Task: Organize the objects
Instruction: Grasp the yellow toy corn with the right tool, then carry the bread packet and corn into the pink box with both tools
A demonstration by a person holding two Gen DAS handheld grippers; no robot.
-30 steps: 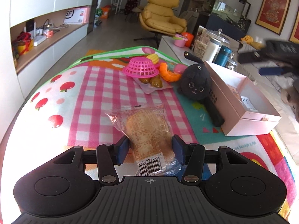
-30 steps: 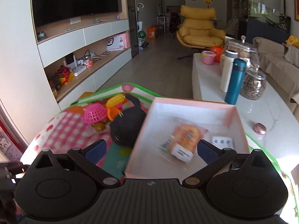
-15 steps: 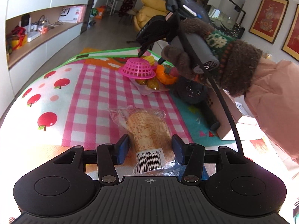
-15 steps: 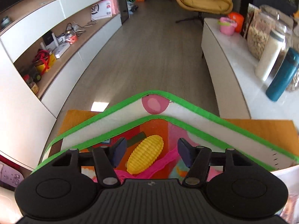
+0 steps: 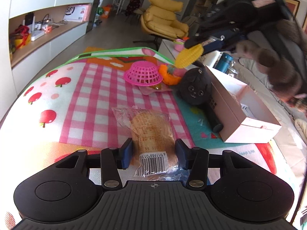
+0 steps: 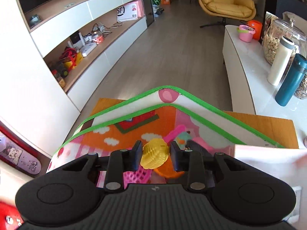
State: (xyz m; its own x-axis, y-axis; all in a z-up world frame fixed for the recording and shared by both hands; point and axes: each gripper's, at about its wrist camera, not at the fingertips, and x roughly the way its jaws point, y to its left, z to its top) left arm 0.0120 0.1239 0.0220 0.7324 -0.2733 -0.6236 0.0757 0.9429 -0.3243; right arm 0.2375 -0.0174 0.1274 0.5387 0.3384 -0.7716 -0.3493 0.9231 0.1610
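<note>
My left gripper (image 5: 153,151) is shut on a wrapped bread packet (image 5: 150,132) that rests on the checked play mat (image 5: 92,99). My right gripper (image 6: 155,154) is shut on a yellow toy corn (image 6: 155,153) and holds it in the air above the toy pile. In the left wrist view the corn (image 5: 189,56) hangs above the black cat plush (image 5: 194,87), near the pink box (image 5: 243,113). An upturned pink basket (image 5: 143,74) and an orange toy (image 5: 168,75) lie on the mat behind the packet.
The box holds a small white pack (image 5: 247,109). A white counter (image 6: 247,61) on the right carries a teal bottle (image 6: 290,80), a white bottle (image 6: 280,59) and jars. A yellow chair (image 6: 226,2) stands beyond. Shelves (image 6: 86,44) run along the left wall.
My right gripper closed on the yellow corn and lifted it off the toy pile, moving up and right. My left gripper still holds the bread packet in the same spot.
</note>
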